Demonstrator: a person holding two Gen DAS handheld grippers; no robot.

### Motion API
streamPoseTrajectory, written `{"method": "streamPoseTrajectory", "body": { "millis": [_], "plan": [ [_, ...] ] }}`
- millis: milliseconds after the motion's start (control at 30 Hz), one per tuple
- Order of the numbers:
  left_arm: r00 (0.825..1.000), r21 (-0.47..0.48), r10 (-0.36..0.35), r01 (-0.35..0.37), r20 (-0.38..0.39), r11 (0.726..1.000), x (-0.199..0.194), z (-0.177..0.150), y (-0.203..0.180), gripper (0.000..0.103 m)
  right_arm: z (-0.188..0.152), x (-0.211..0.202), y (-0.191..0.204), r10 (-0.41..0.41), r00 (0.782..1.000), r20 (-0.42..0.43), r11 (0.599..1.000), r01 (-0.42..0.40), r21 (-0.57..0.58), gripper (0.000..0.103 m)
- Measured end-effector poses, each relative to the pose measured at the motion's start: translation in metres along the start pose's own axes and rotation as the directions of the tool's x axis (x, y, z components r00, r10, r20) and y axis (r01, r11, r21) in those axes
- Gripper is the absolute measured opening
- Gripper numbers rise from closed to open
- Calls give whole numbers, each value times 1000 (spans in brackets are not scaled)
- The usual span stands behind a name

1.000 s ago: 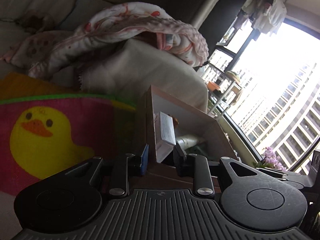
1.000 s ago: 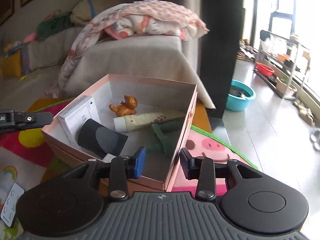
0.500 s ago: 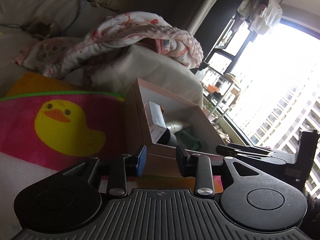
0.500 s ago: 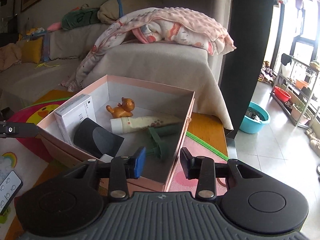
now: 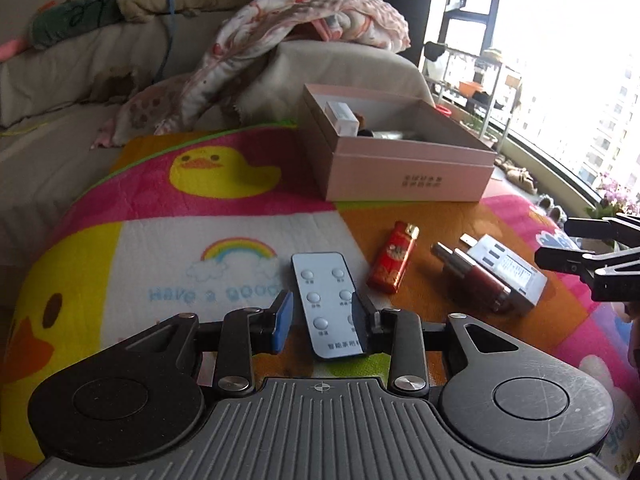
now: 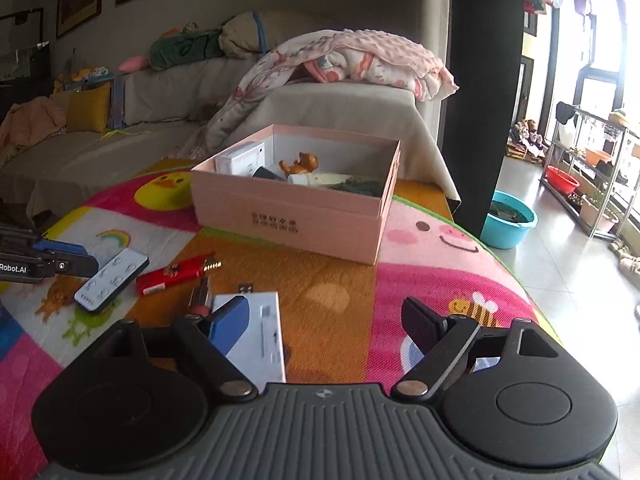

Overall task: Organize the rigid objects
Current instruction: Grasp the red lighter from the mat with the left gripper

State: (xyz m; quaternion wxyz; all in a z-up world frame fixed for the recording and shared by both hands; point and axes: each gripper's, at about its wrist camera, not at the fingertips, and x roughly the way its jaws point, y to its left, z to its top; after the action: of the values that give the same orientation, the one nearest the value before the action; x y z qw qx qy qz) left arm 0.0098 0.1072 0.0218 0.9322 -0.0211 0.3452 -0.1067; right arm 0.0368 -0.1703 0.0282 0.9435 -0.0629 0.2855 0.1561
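left tool [image 5: 322,322] hovering narrow, empty, over remote [image 5: 329,302] | right tool [image 6: 326,322] opening wide, empty, above white box [image 6: 260,334] | lighter [image 5: 393,258] lying between | pink box [image 6: 296,216] sitting behind

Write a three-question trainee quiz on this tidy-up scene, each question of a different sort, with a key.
1. True or false: the red lighter lies inside the pink box.
2. Which thing lies between the fingers of the left gripper? A) the white remote B) an orange animal figure C) a blue basin
3. Fill in: the things still to be packed lie on a cartoon-printed ____.

Key: 1 false, it lies on the mat in front of the box; 2 A; 3 mat.
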Motion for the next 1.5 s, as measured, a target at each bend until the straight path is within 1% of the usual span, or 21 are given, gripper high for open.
{"method": "streamPoseTrajectory", "body": {
  "millis": [100, 200, 267, 333, 400, 433, 467, 500, 567, 600, 667, 700, 800, 867, 967, 1067, 1233, 1300, 1367, 1400, 1500],
  "plan": [
    [1000, -7, -4, 4, -22, 1000, 8, -4, -7, 37, -9, -3, 6, 35, 999, -22, 999, -35, 18, 84],
    [999, -3, -38, 38, -15, 999, 16, -4, -16, 39, -16, -6, 13, 90, 995, -50, 996, -90, 6, 84],
    [996, -22, -83, 82, -17, 996, 23, 0, -19, 39, -20, -4, 21, 75, 995, -65, 996, -77, -38, 84],
    [995, -28, -101, 101, -12, 994, 30, 2, -22, 40, -21, 4, 27, 40, 995, -86, 996, -47, -72, 83],
    [996, -11, -94, 94, -7, 996, 32, 6, -27, 39, -19, 10, 29, 36, 995, -91, 996, -43, -75, 75],
    [996, -7, -94, 94, 3, 996, 31, 8, -29, 39, -18, 12, 29, 45, 994, -100, 996, -53, -76, 63],
    [996, -5, -87, 88, 17, 996, 29, 10, -29, 39, -16, 14, 28, 39, 993, -110, 996, -48, -79, 53],
    [997, -2, -77, 77, 30, 997, 26, 12, -29, 39, -15, 17, 25, 14, 993, -115, 997, -23, -76, 52],
    [997, 6, -66, 66, 47, 998, 21, 18, -31, 39, -15, 23, 14, -54, 992, -118, 998, 49, -42, 54],
    [996, 8, -75, 74, 46, 997, 20, 20, -33, 39, -16, 24, 6, -64, 991, -121, 998, 64, -11, 55],
    [994, 14, -109, 108, 33, 994, 23, 24, -38, 39, -17, 25, -6, -48, 991, -126, 997, 55, 51, 60],
    [993, 25, -119, 118, 25, 993, 26, 25, -43, 39, -19, 25, -8, -44, 991, -123, 996, 53, 66, 60],
    [996, 64, -94, 94, 0, 994, 40, 25, -57, 39, -21, 24, -5, -57, 992, -113, 997, 64, 53, 61],
    [996, 73, -91, 91, -10, 993, 48, 27, -62, 39, -21, 23, -4, -56, 992, -110, 997, 63, 55, 63],
    [996, 80, -90, 91, -13, 993, 58, 29, -68, 40, -22, 20, -7, -48, 994, -101, 995, 56, 77, 68],
    [997, 109, -82, 83, -16, 991, 65, 30, -75, 39, -22, 18, -9, -46, 995, -85, 994, 54, 94, 71],
    [993, 126, -119, 120, -16, 985, 68, 29, -80, 39, -22, 20, -8, -48, 995, -92, 994, 57, 98, 71],
    [996, 126, -84, 88, -32, 988, 73, 28, -80, 40, -22, 21, -9, -50, 994, -96, 993, 59, 101, 72],
    [998, 116, -59, 62, -21, 991, 76, 28, -77, 39, -22, 21, -8, -51, 994, -96, 993, 61, 102, 75],
    [998, 109, -52, 53, -19, 993, 78, 30, -76, 37, -22, 21, -8, -52, 994, -96, 993, 62, 101, 77],
    [998, 89, -56, 57, -16, 994, 80, 32, -74, 35, -22, 22, -8, -55, 993, -102, 993, 65, 102, 80]
  ]
}}
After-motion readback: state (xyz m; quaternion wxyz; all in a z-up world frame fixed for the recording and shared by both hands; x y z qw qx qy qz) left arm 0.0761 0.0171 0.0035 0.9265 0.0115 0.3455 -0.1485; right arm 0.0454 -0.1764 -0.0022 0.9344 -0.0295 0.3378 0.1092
